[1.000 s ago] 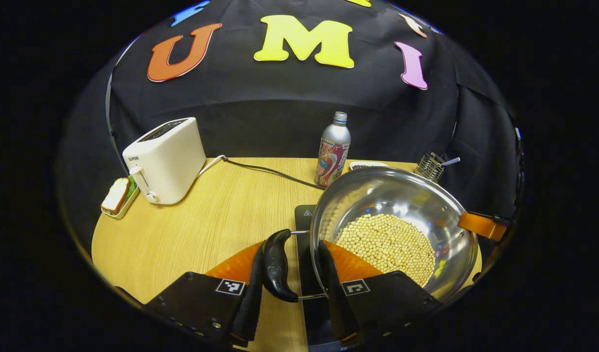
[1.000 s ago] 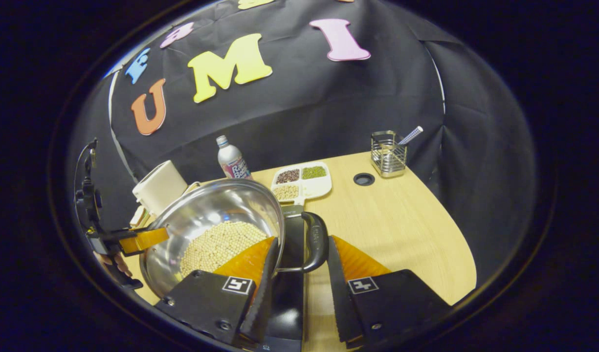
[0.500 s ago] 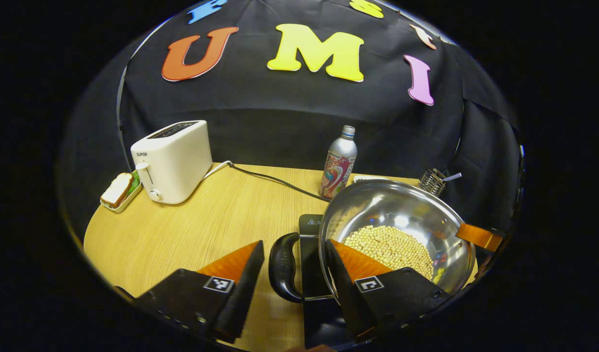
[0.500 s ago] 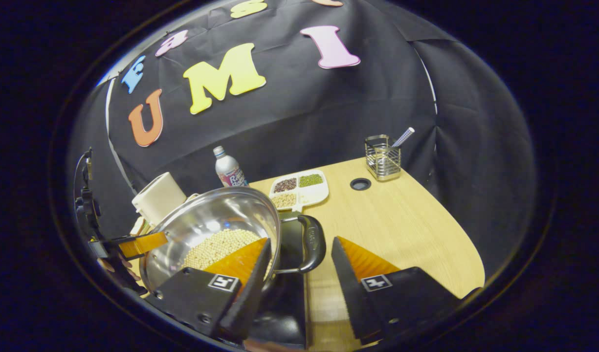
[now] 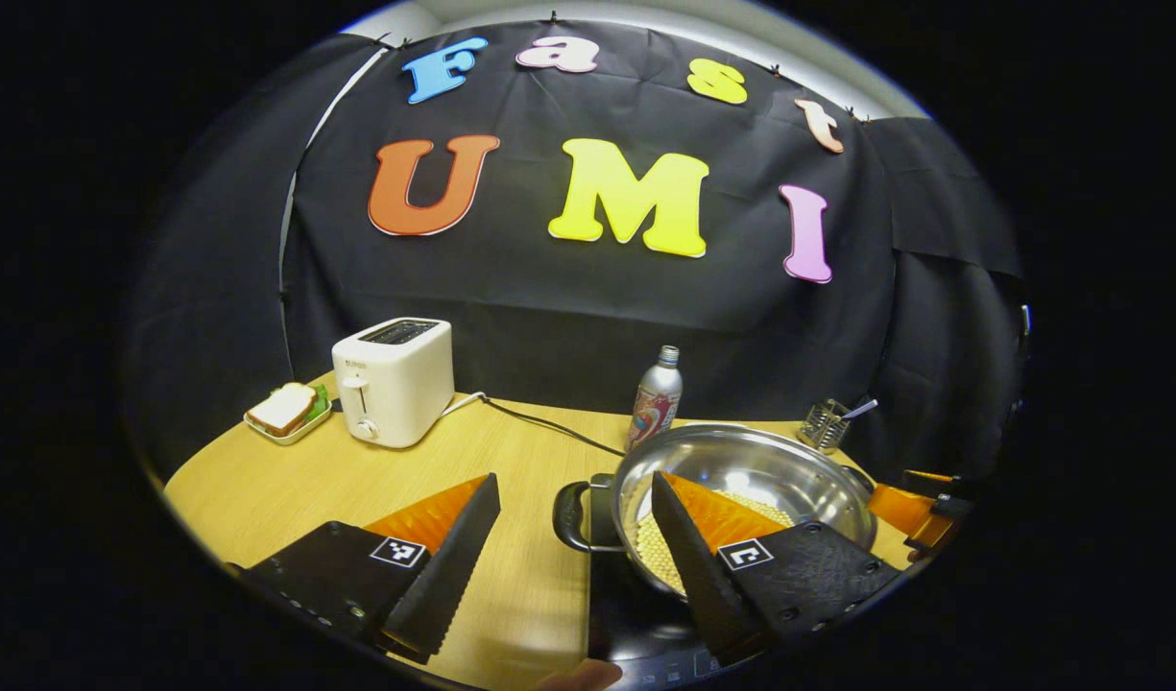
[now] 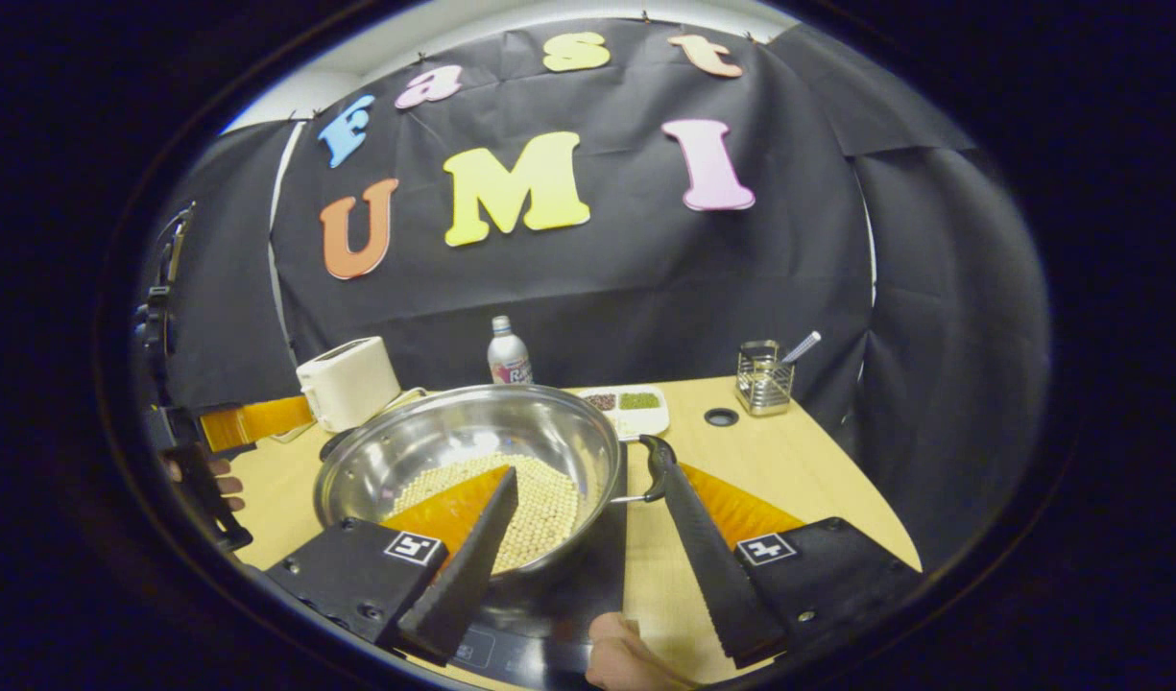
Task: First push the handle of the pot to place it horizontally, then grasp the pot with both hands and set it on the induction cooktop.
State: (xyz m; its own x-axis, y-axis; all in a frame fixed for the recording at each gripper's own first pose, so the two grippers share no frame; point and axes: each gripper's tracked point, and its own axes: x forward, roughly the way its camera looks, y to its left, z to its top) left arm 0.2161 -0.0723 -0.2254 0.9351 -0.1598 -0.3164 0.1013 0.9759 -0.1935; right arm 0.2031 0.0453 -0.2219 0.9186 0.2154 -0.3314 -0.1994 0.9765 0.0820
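Note:
The steel pot (image 5: pixel 751 465) holding pale beans (image 5: pixel 657 557) sits on the black induction cooktop (image 5: pixel 636 614). Its black left handle (image 5: pixel 568 516) lies level, just beyond my left gripper (image 5: pixel 574 477), which is open and holds nothing. In the right gripper view the pot (image 6: pixel 434 446) stands on the cooktop (image 6: pixel 549 605), with its right handle (image 6: pixel 655 463) beside the tip of one finger. My right gripper (image 6: pixel 588 470) is open and touches nothing. The other gripper (image 6: pixel 252 422) shows at the far left, past the pot.
A white toaster (image 5: pixel 393 379) with its cord and a plate with a sandwich (image 5: pixel 285 411) stand at the back left. A bottle (image 5: pixel 654 401), a wire utensil holder (image 6: pixel 762 379) and a divided tray of beans (image 6: pixel 631 403) stand behind the pot. A hand (image 6: pixel 616 662) shows at the bottom edge.
Both grippers let go of the pot's handles, opened wider and drew back and upward. The pot now rests on the cooktop.

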